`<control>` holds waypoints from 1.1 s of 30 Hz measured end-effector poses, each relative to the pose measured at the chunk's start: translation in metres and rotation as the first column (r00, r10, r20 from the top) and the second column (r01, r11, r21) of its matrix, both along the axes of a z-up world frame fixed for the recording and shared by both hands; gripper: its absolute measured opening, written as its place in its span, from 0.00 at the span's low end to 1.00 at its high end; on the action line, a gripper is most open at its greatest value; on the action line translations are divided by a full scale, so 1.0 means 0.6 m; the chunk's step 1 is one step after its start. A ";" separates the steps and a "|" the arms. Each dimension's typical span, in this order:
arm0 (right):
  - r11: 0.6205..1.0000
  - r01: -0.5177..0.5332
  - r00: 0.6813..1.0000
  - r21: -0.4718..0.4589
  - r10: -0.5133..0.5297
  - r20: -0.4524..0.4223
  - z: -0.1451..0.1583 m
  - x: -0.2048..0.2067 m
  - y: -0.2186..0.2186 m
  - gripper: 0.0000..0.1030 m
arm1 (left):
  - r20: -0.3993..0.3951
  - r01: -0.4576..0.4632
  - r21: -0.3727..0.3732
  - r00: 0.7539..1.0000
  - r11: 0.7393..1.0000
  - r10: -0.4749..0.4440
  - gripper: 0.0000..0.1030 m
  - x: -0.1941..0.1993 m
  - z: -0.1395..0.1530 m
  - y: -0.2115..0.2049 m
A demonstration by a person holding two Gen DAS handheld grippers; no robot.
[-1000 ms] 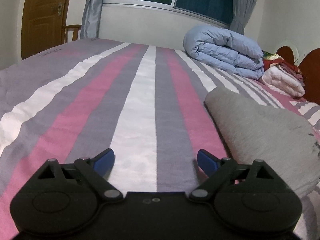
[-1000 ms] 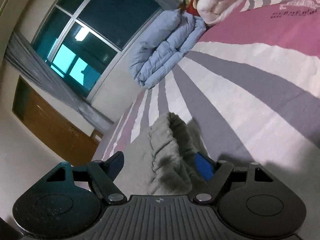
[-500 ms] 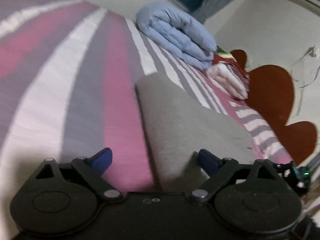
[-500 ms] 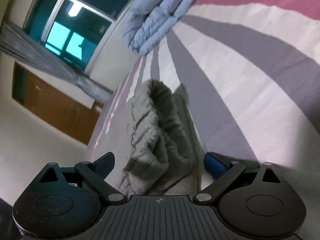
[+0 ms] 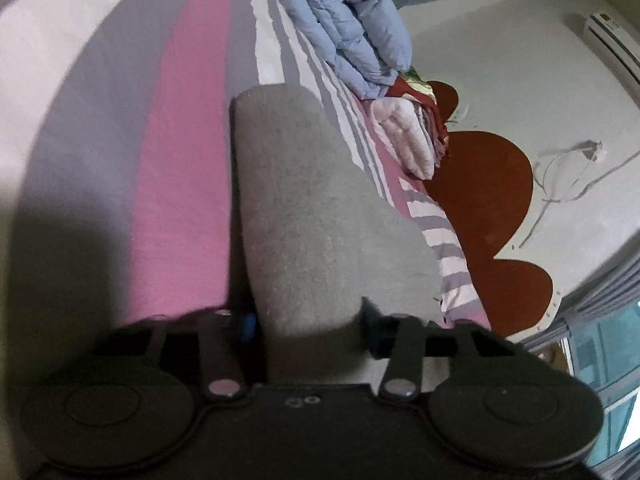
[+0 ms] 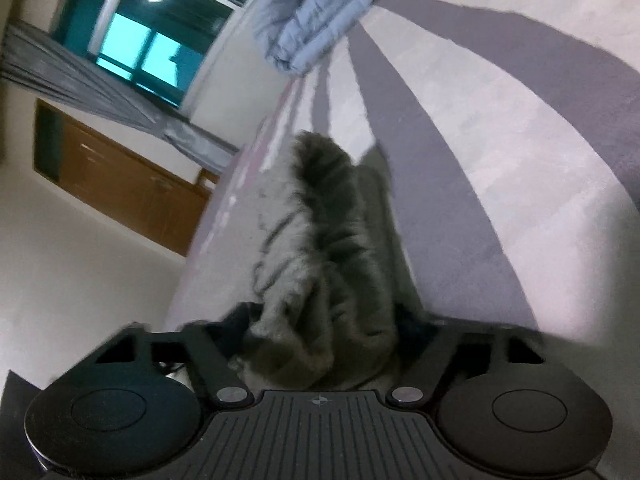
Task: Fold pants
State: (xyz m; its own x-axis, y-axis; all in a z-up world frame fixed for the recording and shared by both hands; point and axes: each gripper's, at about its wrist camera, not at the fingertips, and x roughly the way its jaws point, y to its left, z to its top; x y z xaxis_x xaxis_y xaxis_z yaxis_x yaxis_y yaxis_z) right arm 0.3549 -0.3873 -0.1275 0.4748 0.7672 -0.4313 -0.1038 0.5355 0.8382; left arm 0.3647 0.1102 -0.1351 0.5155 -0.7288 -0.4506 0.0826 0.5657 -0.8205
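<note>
On the striped bed (image 5: 180,168), your 2 claws have just been closing on the grey pants (image 5: 320,216), left claw (image 5: 308,326) pinching the leg, right claw (image 6: 324,332) around the bunched waistband, where a shallow bite could slip during folding.

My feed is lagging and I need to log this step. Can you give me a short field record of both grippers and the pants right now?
left gripper: jaws have just been closing; grey fabric sits between them, pads against it
right gripper: jaws have just been closing around the bunched waistband
pants: grey, lying flat on the striped bed sheet
waistband: gathered, ridged folds
nearby: blue duvet, folded, beyond the pants
</note>
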 end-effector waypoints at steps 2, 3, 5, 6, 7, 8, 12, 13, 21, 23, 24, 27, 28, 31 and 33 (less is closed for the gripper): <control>1.000 -0.009 1.000 -0.003 0.009 -0.004 -0.002 0.012 0.006 0.55 | 0.011 -0.008 -0.035 1.000 0.999 0.008 0.18 0.004 -0.011 -0.007; 1.000 -0.010 1.000 0.006 0.010 -0.010 -0.001 0.016 0.007 0.54 | 0.016 -0.016 -0.046 1.000 0.999 0.017 0.17 0.001 -0.012 -0.004; 0.999 -0.038 0.999 0.026 0.038 0.006 0.011 0.021 0.011 0.51 | 0.041 -0.025 -0.091 0.999 0.996 0.029 0.14 -0.008 -0.009 0.005; 0.998 -0.054 0.998 0.032 0.053 0.025 0.021 0.024 0.013 0.50 | 0.059 -0.026 -0.114 0.998 0.993 0.033 0.14 -0.012 -0.004 0.009; 0.997 -0.064 0.997 0.044 0.062 0.045 0.032 0.027 0.015 0.50 | 0.075 -0.026 -0.121 0.997 0.992 0.035 0.14 -0.015 0.003 0.012; 0.996 -0.072 0.995 0.053 0.068 0.067 0.043 0.033 0.019 0.50 | 0.087 -0.027 -0.125 0.995 0.992 0.038 0.14 -0.016 0.010 0.015; 0.994 -0.095 0.985 0.062 0.085 0.149 0.088 0.078 0.052 0.49 | 0.133 -0.075 -0.116 0.987 0.990 0.090 0.14 0.012 0.049 0.055; 0.993 -0.104 0.982 0.062 0.093 0.163 0.095 0.098 0.065 0.49 | 0.147 -0.089 -0.109 0.984 0.990 0.105 0.14 0.026 0.060 0.071; 0.987 -0.114 0.983 0.113 0.097 0.153 0.061 0.274 0.195 0.47 | 0.161 -0.122 0.025 0.980 0.992 0.117 0.14 0.175 0.091 0.161; 0.995 -0.094 0.990 0.043 0.089 0.110 0.019 0.301 0.220 0.50 | 0.080 -0.115 0.086 0.991 0.990 0.109 0.28 0.203 0.045 0.169; 0.996 -0.082 0.995 -0.024 0.083 0.062 -0.010 0.314 0.229 0.61 | 0.041 -0.121 0.123 0.992 0.985 0.116 0.33 0.210 0.021 0.169; 0.996 -0.090 0.992 0.001 0.090 0.083 -0.041 0.314 0.227 0.63 | 0.111 -0.154 0.061 0.983 0.986 0.147 0.35 0.189 -0.003 0.176; 0.995 -0.096 0.991 -0.006 0.096 0.088 -0.038 0.311 0.226 0.63 | 0.118 -0.169 0.052 0.980 0.984 0.162 0.36 0.183 -0.003 0.178; 0.996 -0.065 0.990 -0.053 0.071 0.124 -0.008 0.290 0.201 0.81 | 0.161 -0.237 0.121 0.963 0.964 0.217 0.53 0.135 0.019 0.182; 0.999 -0.006 0.983 -0.051 0.015 0.181 0.018 0.254 0.161 1.00 | 0.213 -0.279 0.209 0.948 0.937 0.235 0.91 0.084 0.041 0.186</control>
